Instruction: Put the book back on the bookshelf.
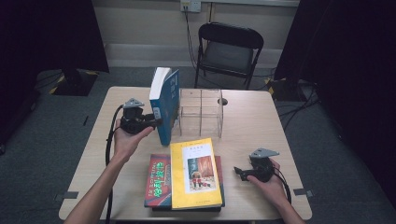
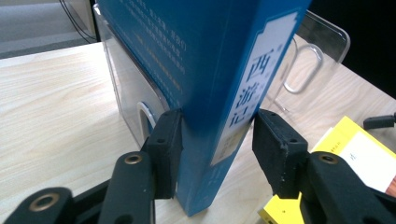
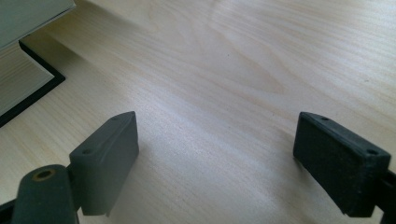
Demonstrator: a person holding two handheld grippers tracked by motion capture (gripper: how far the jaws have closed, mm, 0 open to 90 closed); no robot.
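A thick blue book (image 1: 164,105) stands on end, tilted, at the left side of a clear acrylic organizer (image 1: 201,112). My left gripper (image 1: 156,122) comes at it from the left, its jaws around the lower spine. In the left gripper view the book (image 2: 210,70) sits between the two pads of the gripper (image 2: 212,140): one pad lies flat on the cover, the other meets the spine's edge. My right gripper (image 1: 239,171) rests low over the table at the front right. Its jaws (image 3: 215,158) stand wide apart with bare wood between them.
A yellow book (image 1: 195,172) lies on a red book (image 1: 158,182) at the table's (image 1: 252,121) front middle; the stack's edge (image 3: 18,70) is near the right gripper. A black folding chair (image 1: 229,46) stands behind the table.
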